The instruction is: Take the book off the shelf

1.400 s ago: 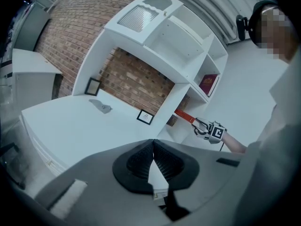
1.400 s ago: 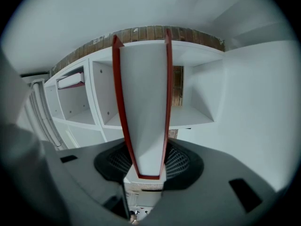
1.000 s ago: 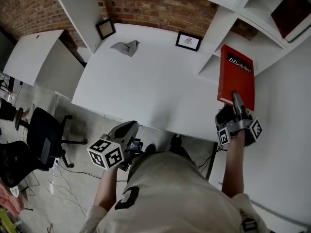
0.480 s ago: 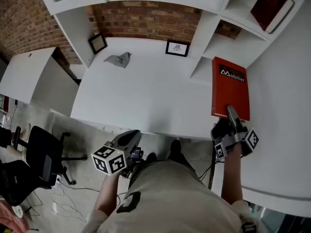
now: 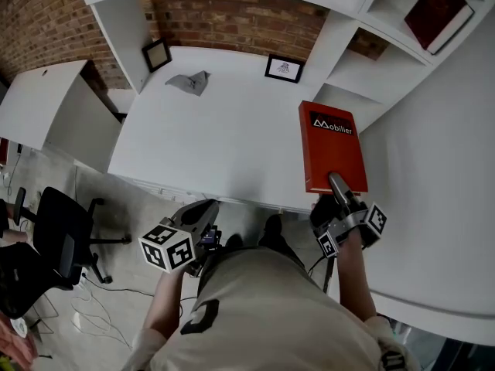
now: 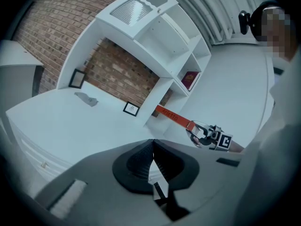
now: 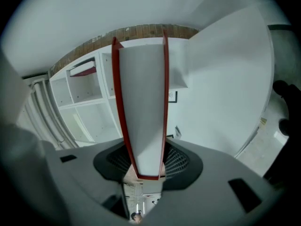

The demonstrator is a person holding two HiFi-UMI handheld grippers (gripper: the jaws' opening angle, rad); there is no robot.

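- Since a second before, the red book (image 5: 331, 147) had come away from the shelf (image 5: 363, 76) and moved leftward, out over the right end of the table (image 5: 216, 137).
- The left claw (image 5: 203, 211) hung low by the person's waist, short of the table edge, its jaws pressed together with nothing between them (image 6: 153, 144).
- The right claw (image 5: 334, 184) was clenched on the near end of the book, its pads pressing on both covers (image 7: 143, 168); the book (image 7: 141, 102) reached away from it, roughly level.
- Farther back on the table lay a crumpled grey cloth (image 5: 191, 82).
- Two small picture frames (image 5: 284, 68) stood at the back, against the brick wall (image 5: 232, 18).
- A second, darker book (image 5: 437, 10) leaned in an upper compartment of the shelf.
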